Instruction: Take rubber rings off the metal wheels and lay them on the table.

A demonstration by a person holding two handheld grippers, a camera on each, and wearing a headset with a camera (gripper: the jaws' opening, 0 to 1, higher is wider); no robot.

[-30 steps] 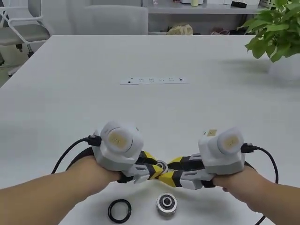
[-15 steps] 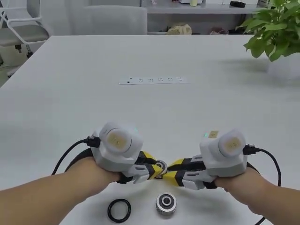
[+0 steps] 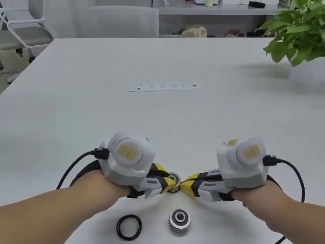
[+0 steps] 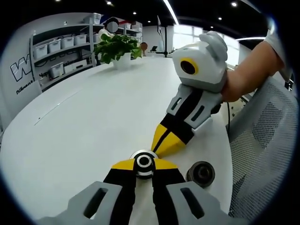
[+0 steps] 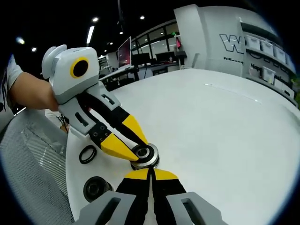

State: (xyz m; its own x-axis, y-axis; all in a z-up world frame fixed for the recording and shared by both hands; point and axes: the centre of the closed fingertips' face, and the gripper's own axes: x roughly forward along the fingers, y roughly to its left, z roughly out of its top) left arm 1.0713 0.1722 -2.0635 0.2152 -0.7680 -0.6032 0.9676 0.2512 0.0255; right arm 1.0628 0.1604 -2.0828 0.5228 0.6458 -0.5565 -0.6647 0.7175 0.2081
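Left gripper (image 3: 169,184), right gripper (image 3: 186,188): white-grey bodies, black jaws, yellow tips. The held wheel (image 3: 174,180) is silver with black. The loose wheel (image 3: 180,220) is silver, dark centre. Ring (image 3: 119,227) black. Table (image 3: 162,122) plain white. Plant (image 3: 297,30) green.

A white table (image 3: 162,56) bears a rubber ring (image 3: 129,227) and metal wheel (image 3: 180,220).
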